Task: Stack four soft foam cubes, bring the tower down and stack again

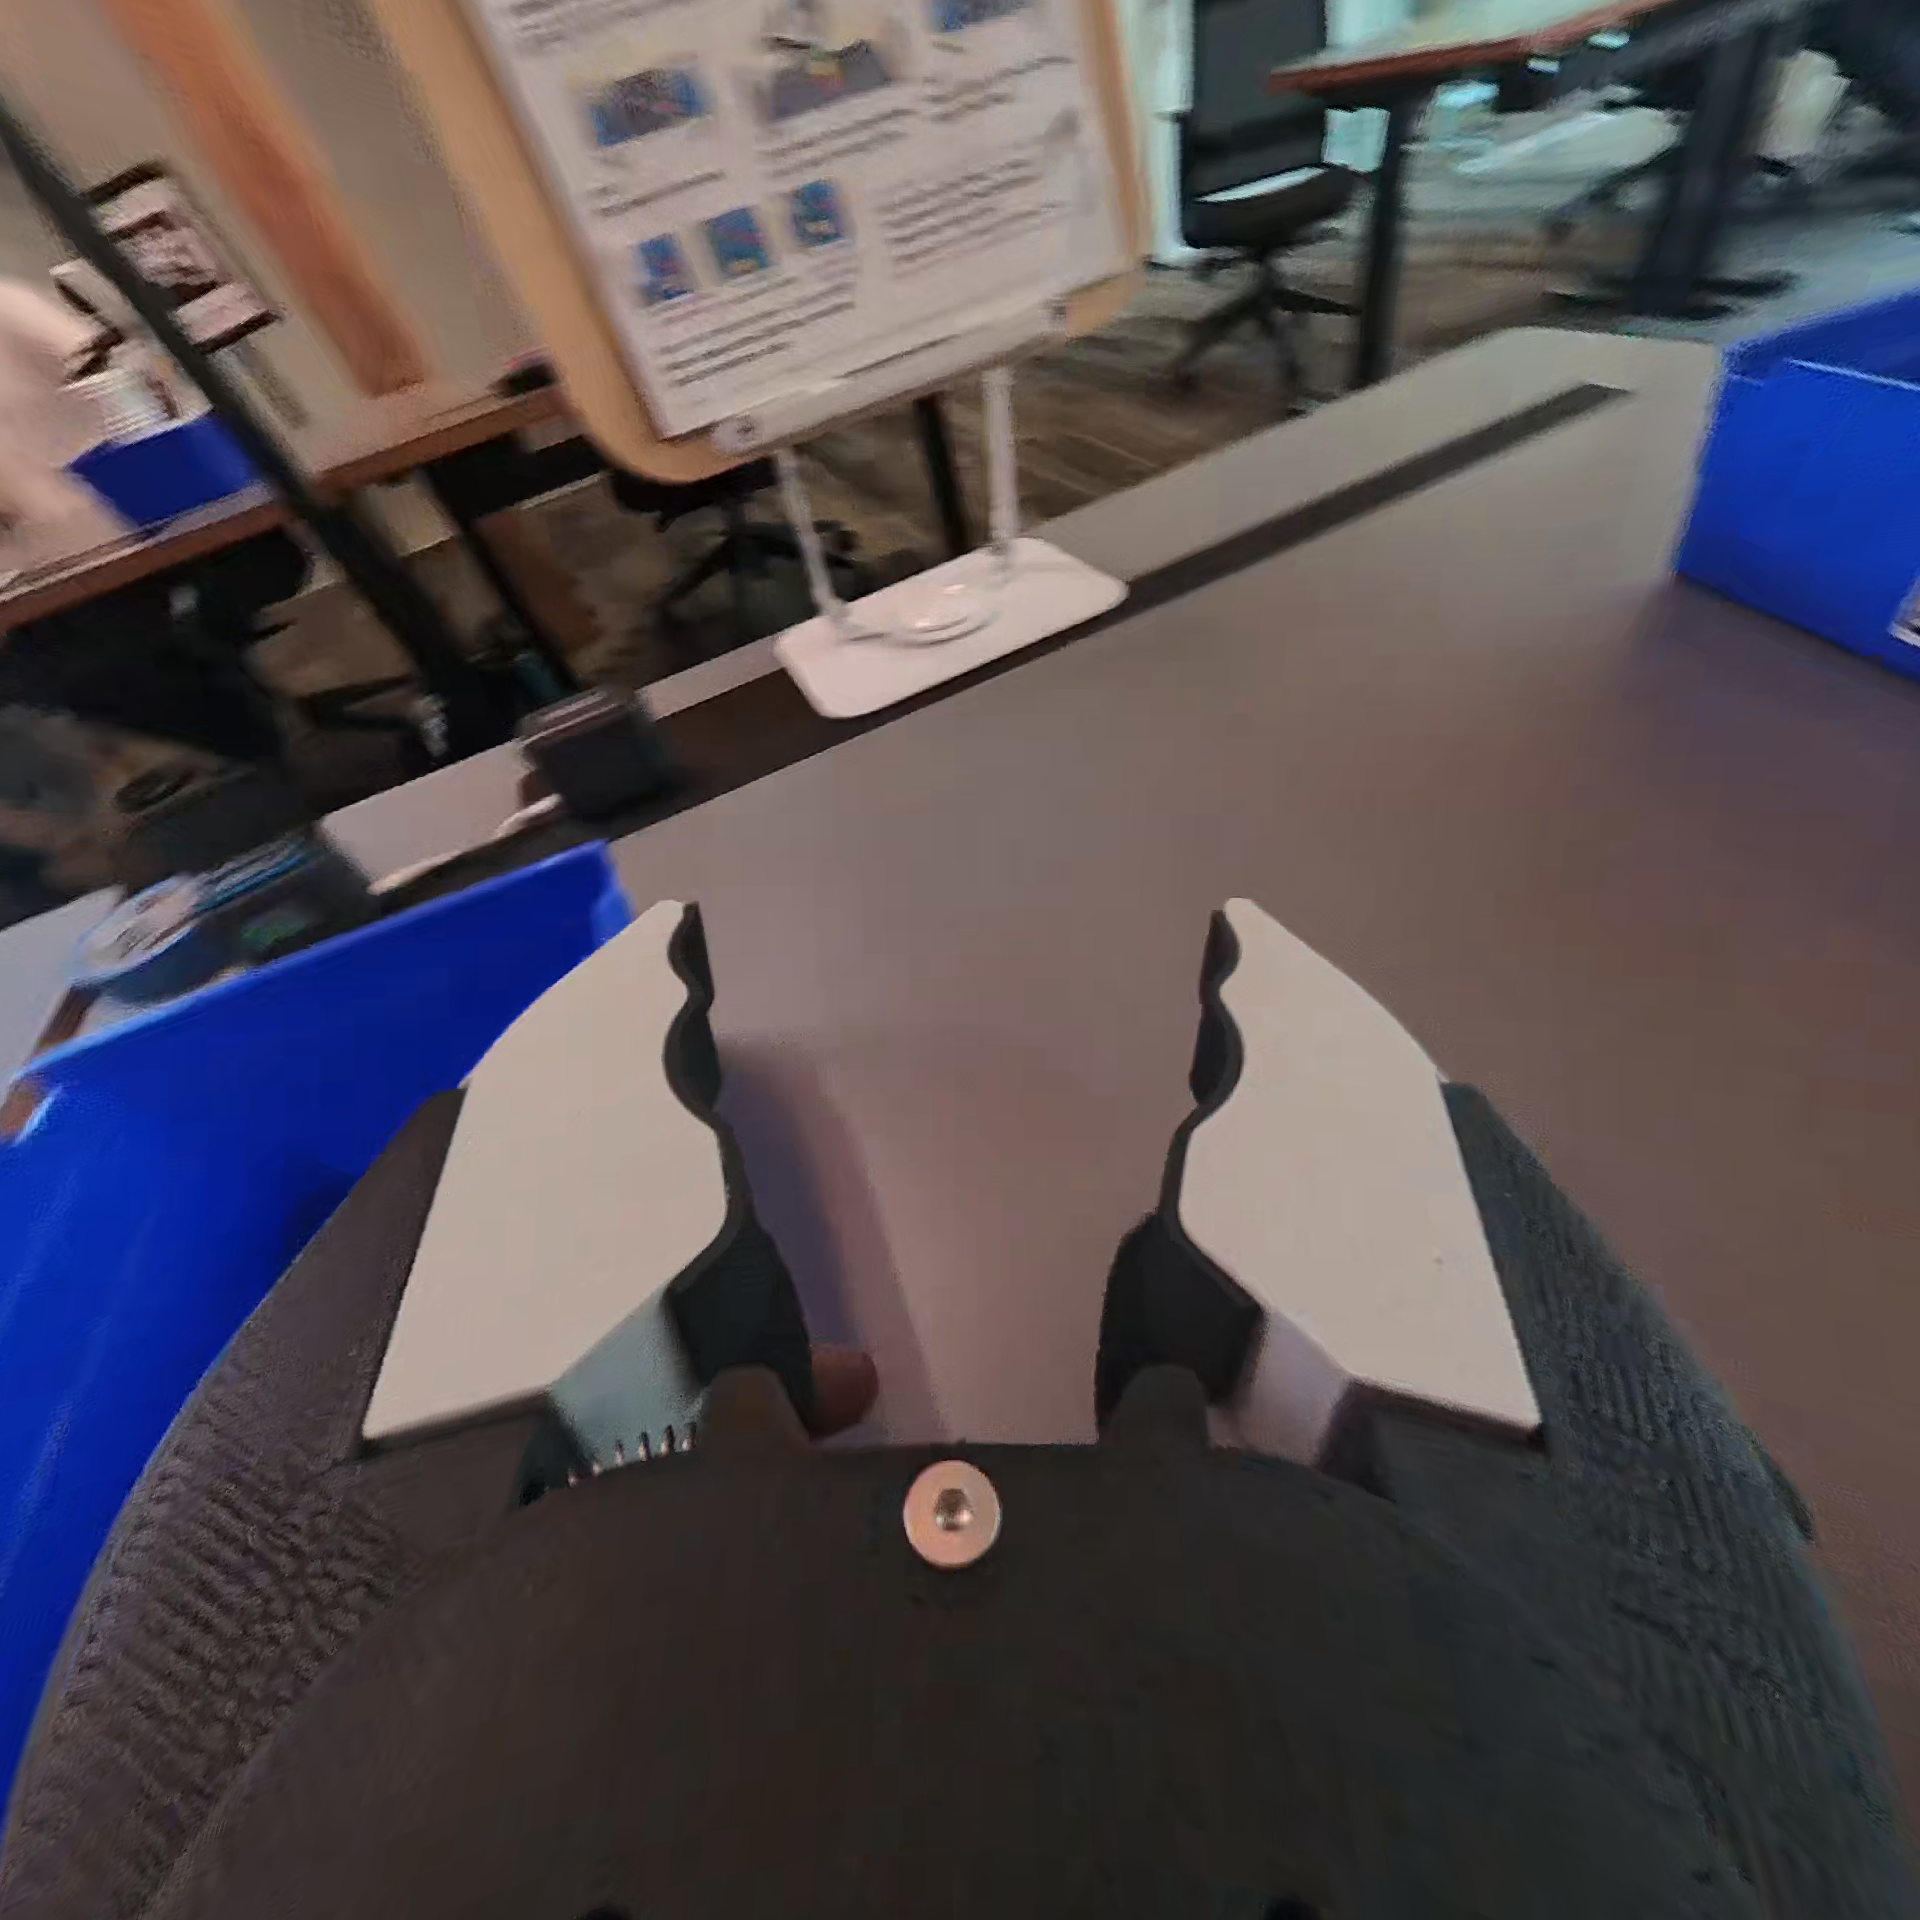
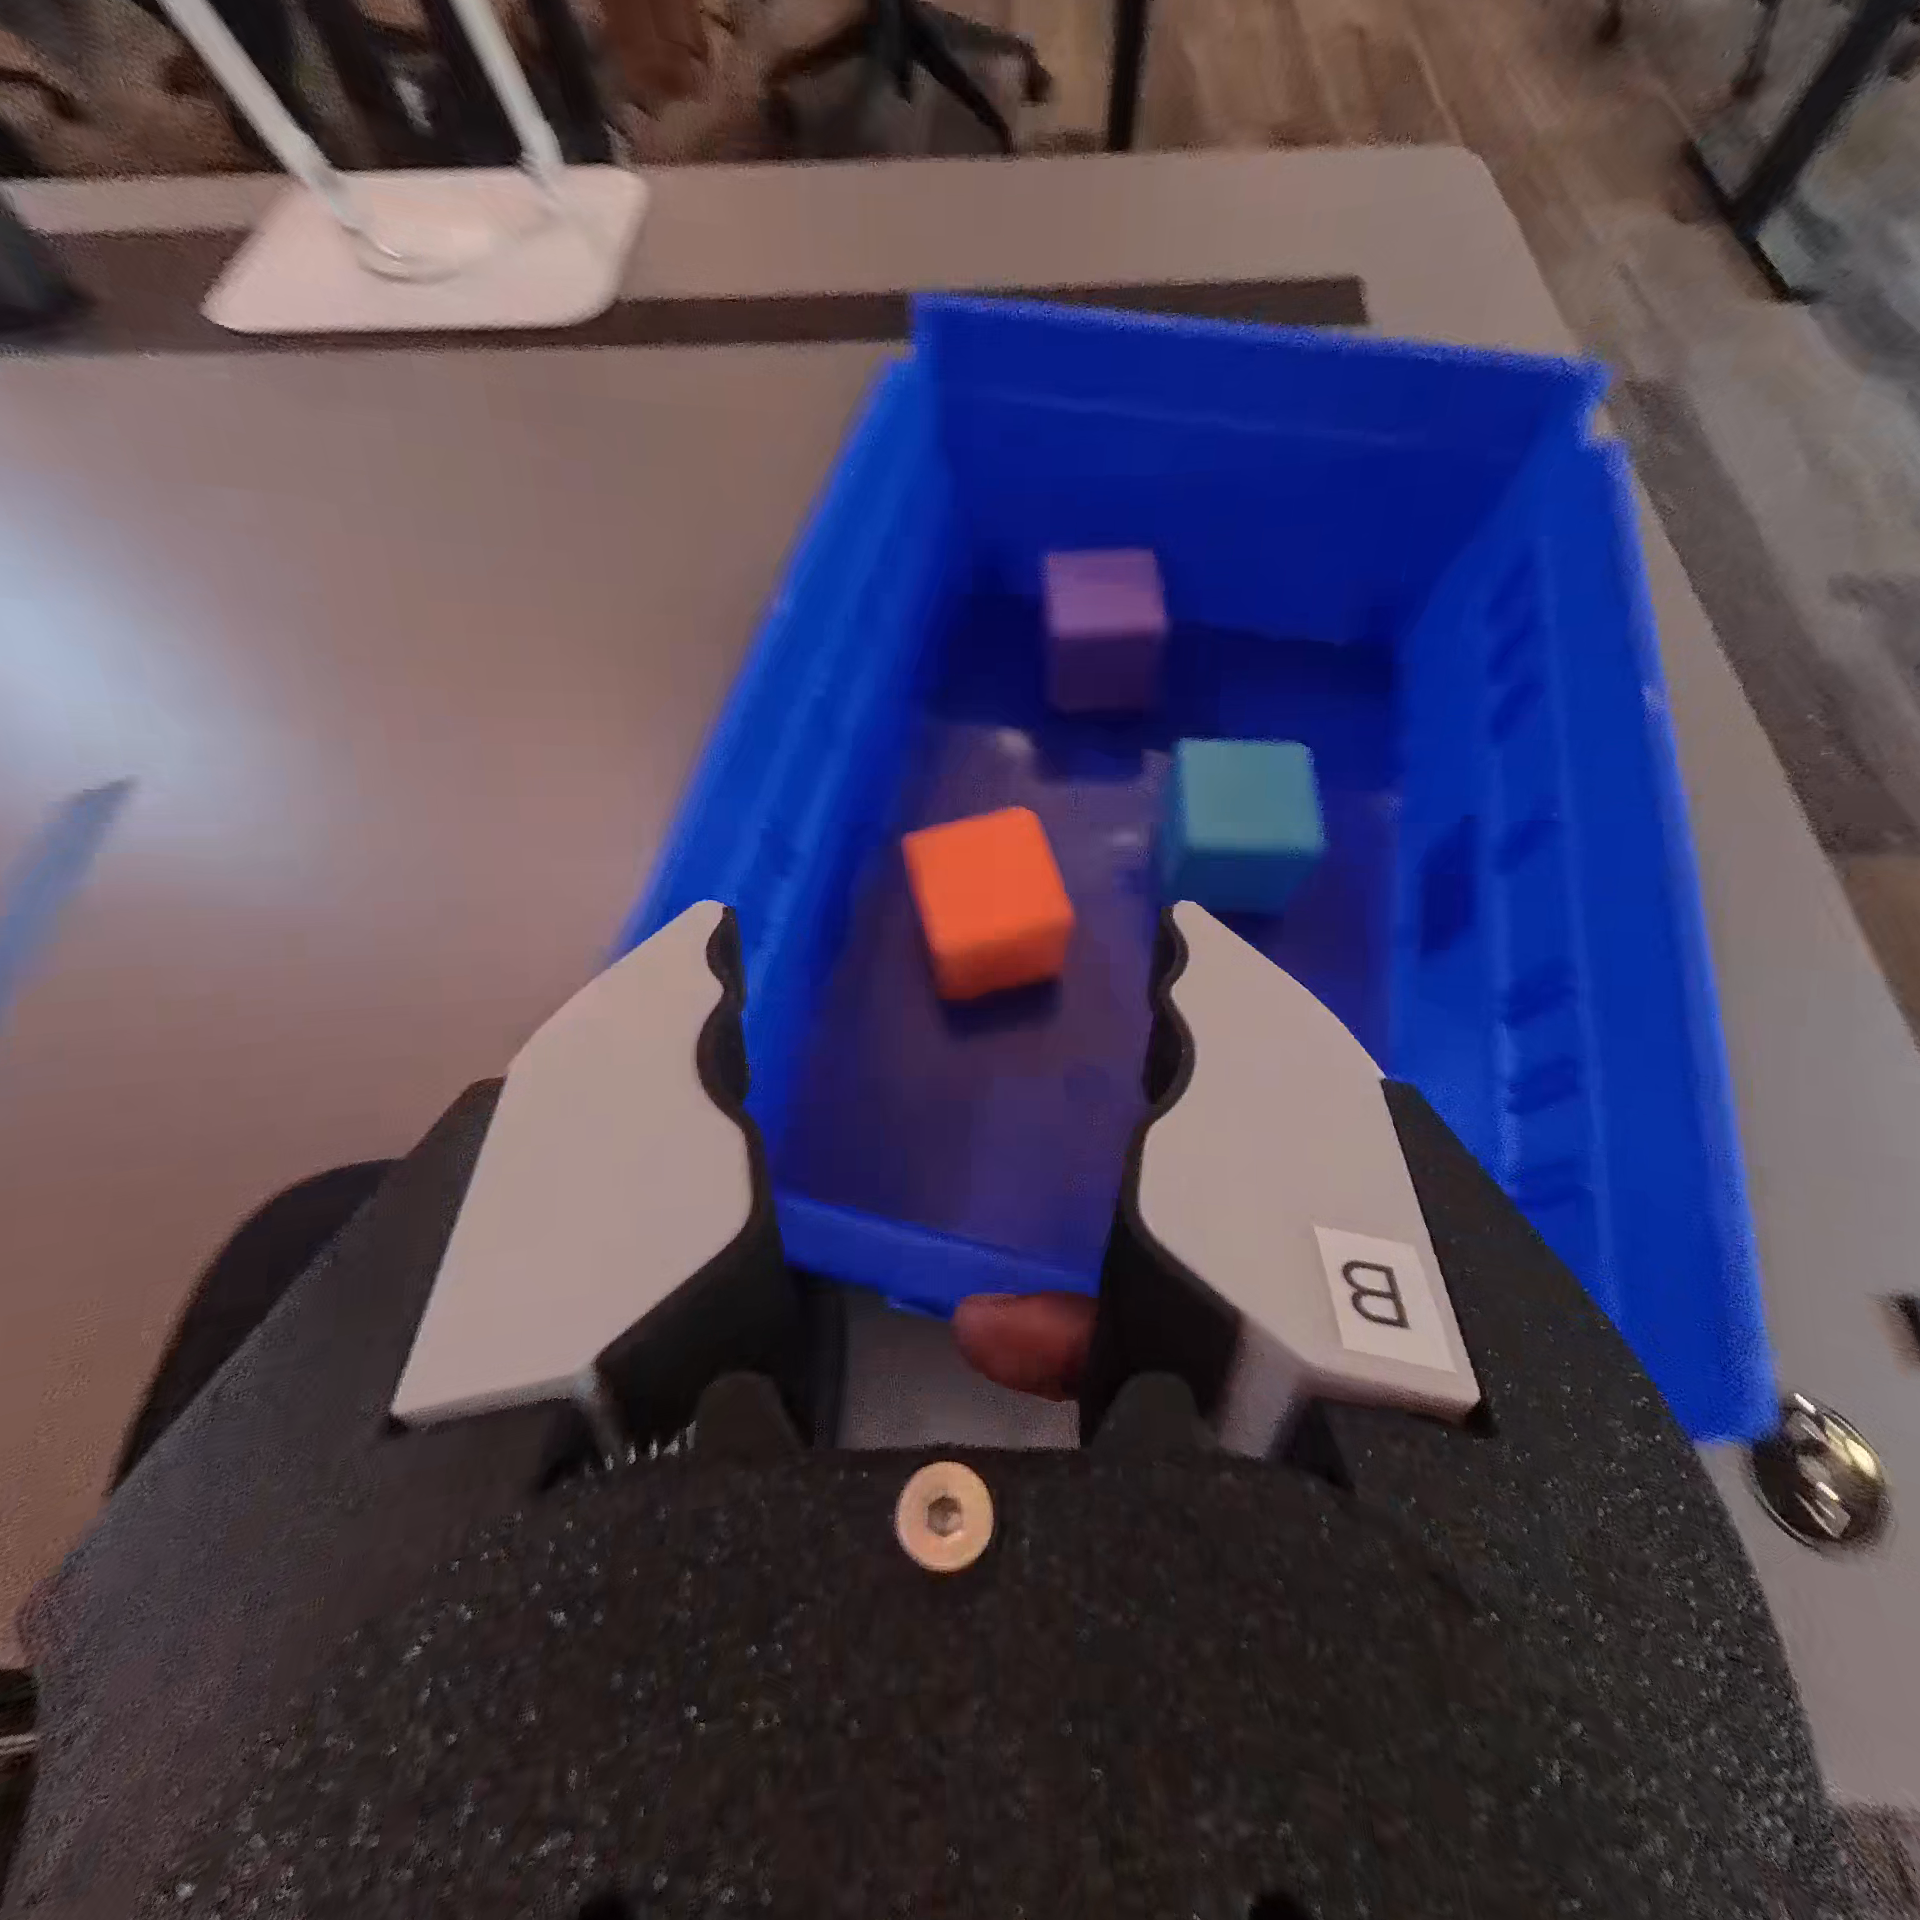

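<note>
In the right wrist view an orange cube [image 2: 987, 902], a teal cube [image 2: 1242, 821] and a purple cube [image 2: 1103, 627] lie apart on the floor of a blue bin [image 2: 1538, 790]. My right gripper [image 2: 948, 914] is open and empty, held above the bin's near end, with the orange cube just beyond its fingertips. In the left wrist view my left gripper [image 1: 956, 914] is open and empty over the bare brown table [image 1: 1247, 831]. No cube shows in that view.
A second blue bin [image 1: 260, 1101] sits left of the left gripper, and the cube bin's corner [image 1: 1808, 499] shows at far right. A white stand base [image 1: 951, 623] [image 2: 426, 260] holds a printed sheet at the table's back. A metal key-like object [image 2: 1818, 1475] lies beside the bin. From the right gripper's tips to the metal key-like object [image 2: 1818, 1475] is close to 25 centimetres.
</note>
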Demonstrator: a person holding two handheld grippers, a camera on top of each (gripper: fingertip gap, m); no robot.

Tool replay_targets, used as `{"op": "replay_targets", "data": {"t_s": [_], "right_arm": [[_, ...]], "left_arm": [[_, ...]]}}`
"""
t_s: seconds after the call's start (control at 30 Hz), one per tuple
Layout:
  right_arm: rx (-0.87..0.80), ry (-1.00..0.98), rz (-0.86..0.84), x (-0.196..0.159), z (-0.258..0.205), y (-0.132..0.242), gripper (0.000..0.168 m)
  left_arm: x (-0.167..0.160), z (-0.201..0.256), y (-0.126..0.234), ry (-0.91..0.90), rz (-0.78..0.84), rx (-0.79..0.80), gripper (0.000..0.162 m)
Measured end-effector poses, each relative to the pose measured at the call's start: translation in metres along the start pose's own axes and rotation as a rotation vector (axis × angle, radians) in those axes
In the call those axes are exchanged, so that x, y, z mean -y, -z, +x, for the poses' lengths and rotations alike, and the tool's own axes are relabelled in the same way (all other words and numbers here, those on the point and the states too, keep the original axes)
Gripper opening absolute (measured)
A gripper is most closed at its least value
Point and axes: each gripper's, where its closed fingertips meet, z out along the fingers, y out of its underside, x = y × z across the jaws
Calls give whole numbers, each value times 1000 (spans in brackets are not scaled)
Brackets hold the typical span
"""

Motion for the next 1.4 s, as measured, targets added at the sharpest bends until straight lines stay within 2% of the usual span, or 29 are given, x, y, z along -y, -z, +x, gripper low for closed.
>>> {"op": "replay_targets", "data": {"t_s": [0.07, 0.17, 0.23, 0.33, 0.4, 0.43, 0.47, 0.77, 1.03, 1.23, 1.4], "right_arm": [[47, 23, -31, -1, -23, -6, 72], [33, 121, -178, -23, -42, -24, 76], [-5, 166, -243, -36, -46, -35, 74], [-20, 187, -297, -51, -51, -45, 66], [-16, 206, -301, -56, -53, -48, 52], [-2, 219, -290, -56, -56, -48, 42], [11, 226, -276, -55, -59, -49, 29], [87, 368, -268, -57, -59, -49, 24], [270, 461, -174, -58, -64, -45, 18], [460, 649, -100, -58, -69, -41, 7], [739, 717, -41, -63, -81, -32, 5]], "left_arm": [[-20, -25, 29, 81, -66, 106, 80], [-62, -44, 57, 149, -220, 180, 71], [-85, -52, 66, 152, -284, 214, 67], [-121, -49, 66, 144, -392, 184, 59], [-137, -45, 62, 136, -430, 146, 39], [-141, -44, 60, 135, -428, 130, 20], [-142, -48, 60, 127, -416, 143, 9], [-141, -64, 43, -144, -389, 23, 8], [-132, -68, 8, -166, -230, -216, 7], [-123, -62, -22, -166, -162, -407, 7], [-115, -54, -47, -218, -129, -520, 7]]}}
